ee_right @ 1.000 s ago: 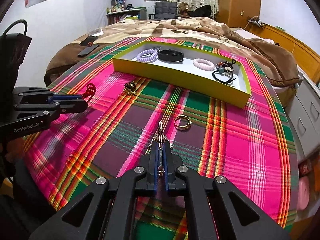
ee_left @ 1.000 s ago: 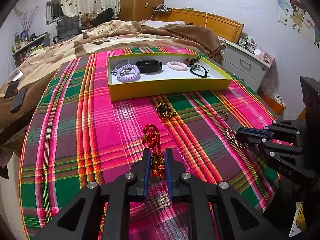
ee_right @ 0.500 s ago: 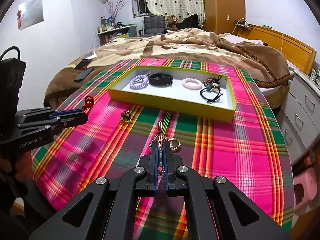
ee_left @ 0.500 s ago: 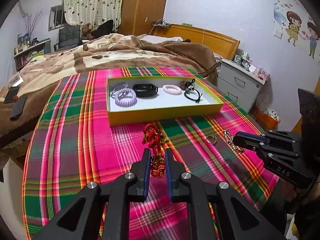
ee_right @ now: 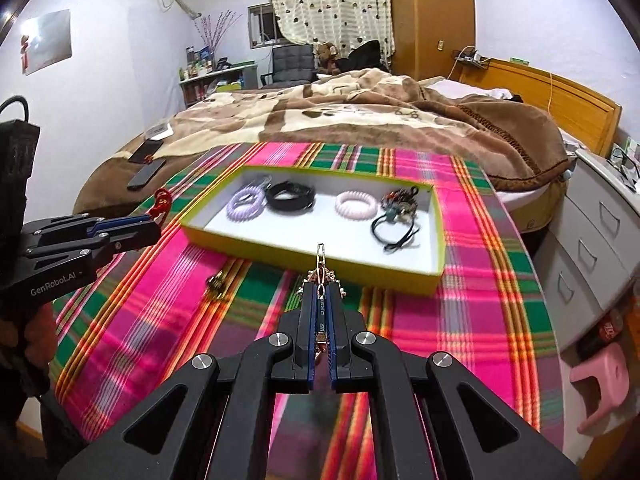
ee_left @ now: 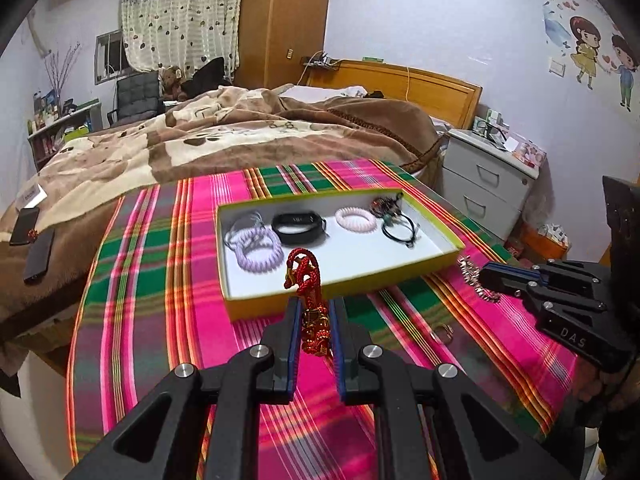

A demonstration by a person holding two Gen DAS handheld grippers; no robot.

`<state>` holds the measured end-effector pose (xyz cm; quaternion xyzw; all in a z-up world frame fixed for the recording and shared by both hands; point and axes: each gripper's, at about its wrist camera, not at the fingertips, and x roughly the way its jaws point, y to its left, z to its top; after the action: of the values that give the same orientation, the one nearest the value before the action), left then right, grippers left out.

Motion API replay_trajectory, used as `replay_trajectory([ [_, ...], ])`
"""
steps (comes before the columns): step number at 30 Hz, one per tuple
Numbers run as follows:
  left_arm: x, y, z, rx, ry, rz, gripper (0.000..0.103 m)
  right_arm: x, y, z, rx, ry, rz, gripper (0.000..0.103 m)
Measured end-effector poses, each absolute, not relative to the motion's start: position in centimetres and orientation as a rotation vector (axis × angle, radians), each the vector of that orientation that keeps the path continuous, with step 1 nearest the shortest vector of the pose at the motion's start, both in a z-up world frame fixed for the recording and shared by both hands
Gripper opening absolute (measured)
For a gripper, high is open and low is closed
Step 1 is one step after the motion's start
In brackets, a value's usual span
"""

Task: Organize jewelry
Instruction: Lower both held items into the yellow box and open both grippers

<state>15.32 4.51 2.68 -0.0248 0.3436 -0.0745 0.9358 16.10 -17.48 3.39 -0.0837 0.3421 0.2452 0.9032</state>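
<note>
We are carrying both pieces toward the tray [ee_left: 432, 268]: left gripper [ee_left: 314, 320] clamping the red cord [ee_left: 304, 272], right gripper [ee_right: 320, 300] pinching the chain [ee_right: 321, 256], both lifted to clear its rim.

Both tongs [ee_left: 314, 320] [ee_right: 320, 298] lifted, nearer tray [ee_left: 432, 270].

Red cord bracelet [ee_left: 306, 280] and silver chain [ee_right: 320, 268] held above the yellow tray [ee_left: 348, 286].
</note>
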Motion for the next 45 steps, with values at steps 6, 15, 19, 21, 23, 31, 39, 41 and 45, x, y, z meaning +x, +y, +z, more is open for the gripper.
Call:
replay_trajectory([
  [6, 18.2, 5.4, 2.5, -0.053, 0.704, -0.134, 0.014, 18.9, -17.8, 4.2, -0.177, 0.687, 0.475, 0.004],
  [15, 22.0, 5.9, 1.1, -0.037, 0.727, -0.125, 0.014, 23.6, -18.0, 3.2, -0.194, 0.713, 0.428, 0.004],
  [19, 23.5, 6.4, 0.0, -0.045, 0.748, -0.121, 0.014, 25.3, -18.1, 2.0, -0.200, 0.743, 0.414, 0.004],
  [21, 24.2, 6.6, -0.5, -0.052, 0.762, -0.118, 0.014, 25.9, -18.2, 1.5, -0.198, 0.756, 0.410, 0.004],
  [23, 24.7, 6.8, -1.1, -0.055, 0.776, -0.113, 0.014, 26.5, -18.3, 0.9, -0.196, 0.771, 0.406, 0.004],
  [31, 26.3, 7.2, -2.8, -0.050, 0.831, -0.096, 0.014, 27.8, -18.3, -0.7, -0.201, 0.819, 0.393, 0.004],
  [39, 26.9, 7.0, -3.4, -0.041, 0.850, -0.101, 0.014, 28.4, -18.4, -1.6, -0.206, 0.850, 0.386, 0.004],
  [41, 27.0, 6.9, -3.5, -0.036, 0.852, -0.104, 0.014, 28.5, -18.5, -1.7, -0.203, 0.855, 0.387, 0.004],
  [45, 27.1, 6.8, -3.4, -0.033, 0.857, -0.109, 0.014, 28.5, -18.5, -1.7, -0.206, 0.857, 0.388, 0.005],
])
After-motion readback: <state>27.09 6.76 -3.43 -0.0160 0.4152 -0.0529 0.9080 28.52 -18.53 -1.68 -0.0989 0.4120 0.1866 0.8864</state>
